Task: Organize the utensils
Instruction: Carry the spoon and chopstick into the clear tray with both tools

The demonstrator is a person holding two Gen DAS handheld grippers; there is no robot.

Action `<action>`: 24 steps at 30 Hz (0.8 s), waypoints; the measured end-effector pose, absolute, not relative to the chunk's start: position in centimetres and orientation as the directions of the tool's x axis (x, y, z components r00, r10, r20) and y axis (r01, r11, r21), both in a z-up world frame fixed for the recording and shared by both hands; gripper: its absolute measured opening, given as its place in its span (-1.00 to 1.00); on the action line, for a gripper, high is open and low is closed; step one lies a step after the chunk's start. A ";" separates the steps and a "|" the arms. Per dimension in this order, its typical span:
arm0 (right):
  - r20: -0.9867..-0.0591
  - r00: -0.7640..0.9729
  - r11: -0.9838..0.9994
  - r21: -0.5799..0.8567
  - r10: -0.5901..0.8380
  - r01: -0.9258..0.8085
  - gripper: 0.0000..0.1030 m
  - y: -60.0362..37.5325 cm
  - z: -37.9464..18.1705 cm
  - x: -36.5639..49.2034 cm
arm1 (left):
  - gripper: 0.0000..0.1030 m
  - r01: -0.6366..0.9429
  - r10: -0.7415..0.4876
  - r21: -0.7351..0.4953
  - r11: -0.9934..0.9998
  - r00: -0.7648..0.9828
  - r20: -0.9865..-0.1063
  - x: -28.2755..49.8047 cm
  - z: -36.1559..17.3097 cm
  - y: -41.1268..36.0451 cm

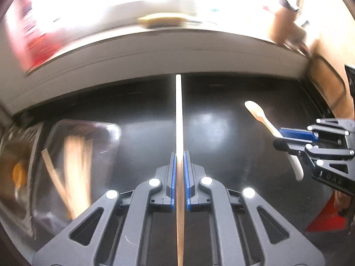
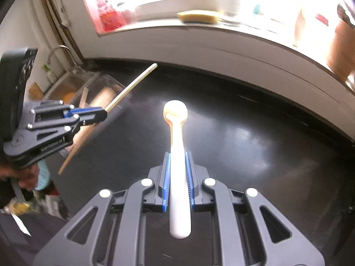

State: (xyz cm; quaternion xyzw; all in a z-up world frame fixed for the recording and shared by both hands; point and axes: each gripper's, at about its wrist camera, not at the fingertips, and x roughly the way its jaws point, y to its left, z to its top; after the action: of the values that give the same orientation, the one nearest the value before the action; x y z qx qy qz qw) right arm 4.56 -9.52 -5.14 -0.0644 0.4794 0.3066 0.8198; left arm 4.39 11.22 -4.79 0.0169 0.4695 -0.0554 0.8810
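My left gripper (image 1: 179, 155) is shut on a thin wooden stick (image 1: 178, 110), a chopstick, which runs straight ahead above the black counter (image 1: 210, 133). In the right wrist view the same left gripper (image 2: 103, 112) holds the chopstick (image 2: 133, 84) slanting up to the right. My right gripper (image 2: 177, 155) is shut on a spoon (image 2: 176, 128) with a white handle and a yellowish bowl. From the left wrist view the right gripper (image 1: 280, 138) grips the spoon (image 1: 258, 113) at the right. A clear container (image 1: 73, 155) with several wooden utensils lies at the left on the counter.
A white windowsill (image 1: 177, 51) runs along the back with a yellow sponge (image 2: 197, 16) on it. A sink with a tap (image 2: 60, 51) lies at far left. A brown bottle (image 1: 284, 24) stands at the back right. A person's hand (image 2: 26, 177) holds the left gripper.
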 end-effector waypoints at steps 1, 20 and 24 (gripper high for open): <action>-0.817 0.340 0.794 0.217 0.466 -0.567 -0.72 -7.6 -4.6 4.6 | -0.88 0.080 -0.061 -0.020 0.997 0.552 -0.832 4.1 -4.4 13.0; -0.763 0.106 0.739 0.567 0.638 -0.364 -0.72 15.2 -5.0 6.4 | -0.88 -0.209 0.048 -0.055 0.976 0.456 -0.889 3.0 -5.5 33.4; -0.777 0.084 0.759 0.576 0.623 -0.303 -0.72 16.4 -6.4 6.9 | -0.88 -0.183 0.030 -0.052 0.982 0.422 -0.906 3.7 -6.7 33.7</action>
State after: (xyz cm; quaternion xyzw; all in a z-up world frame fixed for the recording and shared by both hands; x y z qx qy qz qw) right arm 6.89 16.39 -6.40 0.1344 0.5964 0.3198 0.7238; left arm 3.69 33.66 -6.72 -0.0714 0.5339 0.0633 0.8401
